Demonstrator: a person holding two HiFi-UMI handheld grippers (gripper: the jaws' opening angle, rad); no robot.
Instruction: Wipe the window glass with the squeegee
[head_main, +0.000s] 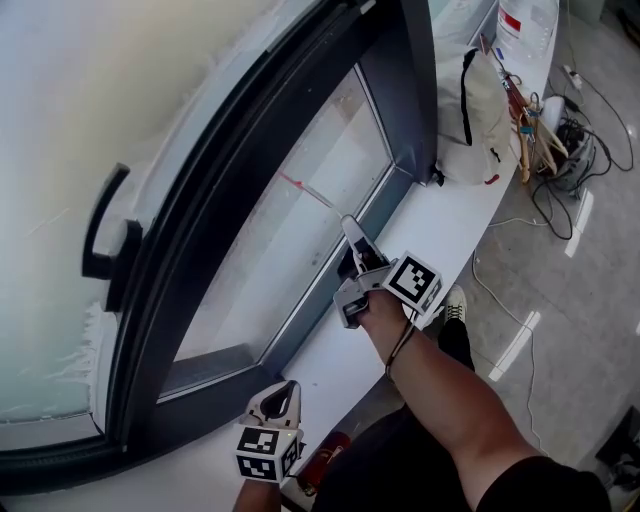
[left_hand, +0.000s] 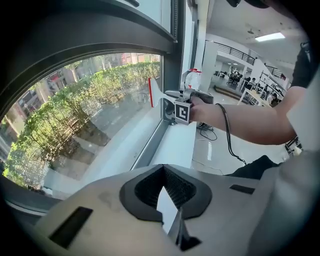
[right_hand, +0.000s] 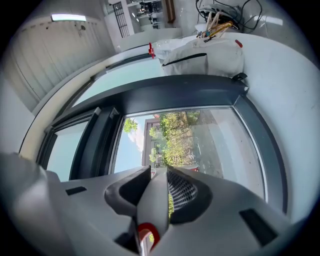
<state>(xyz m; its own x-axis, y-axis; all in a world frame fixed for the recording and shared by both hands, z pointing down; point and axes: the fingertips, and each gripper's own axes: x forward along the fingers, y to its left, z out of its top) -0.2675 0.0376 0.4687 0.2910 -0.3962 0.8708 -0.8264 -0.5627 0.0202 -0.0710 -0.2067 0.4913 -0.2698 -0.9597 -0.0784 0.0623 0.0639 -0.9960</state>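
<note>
The window glass (head_main: 290, 250) sits in a dark frame above a white sill. My right gripper (head_main: 352, 248) is shut on the white handle of the squeegee (head_main: 345, 228); its thin red blade (head_main: 300, 187) lies against the lower right part of the pane. In the right gripper view the handle (right_hand: 154, 200) fills the gap between the jaws of the right gripper (right_hand: 159, 172), facing the glass (right_hand: 200, 135). The left gripper view shows the red blade (left_hand: 150, 92) on the glass (left_hand: 90, 110). My left gripper (head_main: 281, 398) hangs lower over the sill, shut and holding nothing (left_hand: 162, 172).
The white sill (head_main: 440, 230) runs along under the window. A white bag (head_main: 480, 120) and wooden hangers (head_main: 530, 120) lie at its far end. Cables (head_main: 570, 150) trail on the floor. A black window handle (head_main: 105, 235) sticks out at the left.
</note>
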